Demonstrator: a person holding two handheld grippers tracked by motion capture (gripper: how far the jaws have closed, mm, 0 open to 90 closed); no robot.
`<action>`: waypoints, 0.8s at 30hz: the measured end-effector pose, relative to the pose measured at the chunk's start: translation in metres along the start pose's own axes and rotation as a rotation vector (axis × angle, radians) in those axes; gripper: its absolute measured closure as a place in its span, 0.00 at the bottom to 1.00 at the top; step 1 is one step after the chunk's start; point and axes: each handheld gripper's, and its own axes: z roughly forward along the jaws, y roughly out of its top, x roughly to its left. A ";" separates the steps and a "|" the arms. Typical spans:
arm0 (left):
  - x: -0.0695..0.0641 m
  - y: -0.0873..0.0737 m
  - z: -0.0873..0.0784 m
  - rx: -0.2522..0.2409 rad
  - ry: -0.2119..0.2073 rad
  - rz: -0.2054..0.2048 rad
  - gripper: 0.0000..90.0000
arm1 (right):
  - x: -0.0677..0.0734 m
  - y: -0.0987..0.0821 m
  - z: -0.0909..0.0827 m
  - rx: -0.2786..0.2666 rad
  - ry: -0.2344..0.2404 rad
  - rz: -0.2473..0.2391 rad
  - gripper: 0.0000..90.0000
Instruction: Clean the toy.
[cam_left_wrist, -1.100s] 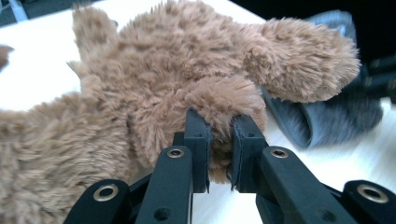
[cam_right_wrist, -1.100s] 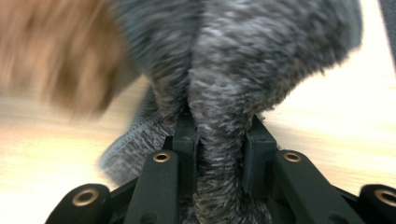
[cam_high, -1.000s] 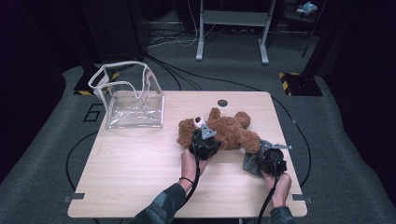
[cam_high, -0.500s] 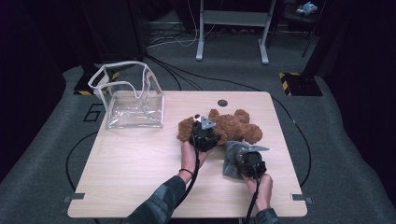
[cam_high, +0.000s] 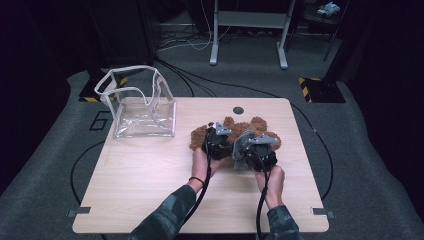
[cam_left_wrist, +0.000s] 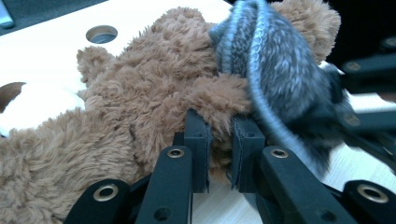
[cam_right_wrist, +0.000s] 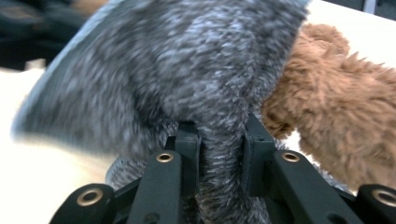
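- Two hand-held grippers at work over one light wooden table (cam_high: 150, 190), seen from above, with two forearms in patterned sleeves entering from the near edge.
- One brown teddy bear (cam_high: 247, 127) lying on the tabletop right of centre, just below one small round hole (cam_high: 238, 110) near the far edge.
- One grey knitted garment (cam_high: 241, 145), fuzzy with a ribbed hem, held up against the bear's near side and touching its fur.
- Left gripper (cam_left_wrist: 219, 140) clamped on a tuft of the bear's brown fur, its two black jaws nearly together with plush squeezed between the pads; same gripper (cam_high: 218, 142) seen from above resting on the bear's left part.
- Right gripper (cam_right_wrist: 219, 149) clamped on a fold of the grey garment, cloth bunched between its two jaws and draping over them; from above, right gripper (cam_high: 257, 152) just beside the left one, almost touching.
- One clear plastic bag (cam_high: 142, 107) with white trim, standing open and upright at the table's far left corner, well apart from bear and grippers.
- Two black cables trailing from the grippers back along the forearms.
- One metal stand (cam_high: 250, 30) with two legs on the grey carpet beyond the table, among several loose floor cables.
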 end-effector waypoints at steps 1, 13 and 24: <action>0.000 0.000 0.000 0.001 -0.001 0.003 0.89 | -0.002 0.001 0.002 0.005 -0.008 0.004 0.81; 0.007 -0.001 -0.006 0.002 0.000 -0.001 0.89 | -0.055 0.000 -0.004 0.016 -0.131 0.136 0.81; 0.010 0.000 -0.006 0.001 -0.001 -0.002 0.89 | -0.063 -0.006 -0.021 -0.021 -0.123 0.159 0.80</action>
